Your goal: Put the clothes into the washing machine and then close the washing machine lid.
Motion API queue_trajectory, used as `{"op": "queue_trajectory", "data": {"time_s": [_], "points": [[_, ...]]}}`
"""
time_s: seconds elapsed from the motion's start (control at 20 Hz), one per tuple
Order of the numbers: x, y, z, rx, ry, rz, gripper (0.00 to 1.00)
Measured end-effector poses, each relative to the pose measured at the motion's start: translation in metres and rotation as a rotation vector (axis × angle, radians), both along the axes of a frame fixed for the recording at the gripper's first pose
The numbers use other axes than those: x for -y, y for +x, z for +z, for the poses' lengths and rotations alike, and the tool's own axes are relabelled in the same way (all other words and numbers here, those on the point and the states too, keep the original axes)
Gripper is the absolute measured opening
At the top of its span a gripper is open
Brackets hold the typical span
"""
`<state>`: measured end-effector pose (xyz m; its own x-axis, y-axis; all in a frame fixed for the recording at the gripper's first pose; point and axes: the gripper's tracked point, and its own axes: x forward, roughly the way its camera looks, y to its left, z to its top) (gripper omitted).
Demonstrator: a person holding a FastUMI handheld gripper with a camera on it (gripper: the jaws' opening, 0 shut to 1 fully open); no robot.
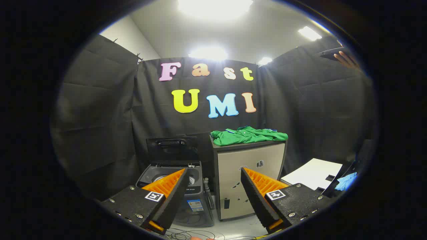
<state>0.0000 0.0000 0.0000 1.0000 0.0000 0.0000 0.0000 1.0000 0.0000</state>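
A green garment [248, 135] lies crumpled on top of a small grey cabinet [250, 180] at the back of the booth. To the cabinet's left stands a dark top-loading washing machine [173, 186] with its lid [171, 147] raised upright, so the drum opening shows. My gripper [213, 176] is open and holds nothing; it hovers well short of both, with the washer behind the left finger and the cabinet front between and behind the fingers.
A white board or table top [313, 175] sits to the right of the cabinet, with a blue cloth [347, 181] at its far right. Cables [200, 235] lie on the floor below the fingers. A person's hand [347, 60] holds a dark object high on the right.
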Motion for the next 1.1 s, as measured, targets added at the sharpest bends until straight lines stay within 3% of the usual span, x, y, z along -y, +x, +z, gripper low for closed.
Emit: {"op": "queue_trajectory", "data": {"time_s": [1.1], "points": [[0.0051, -0.0044, 0.0034, 0.025, -0.017, -0.017, 0.96]]}}
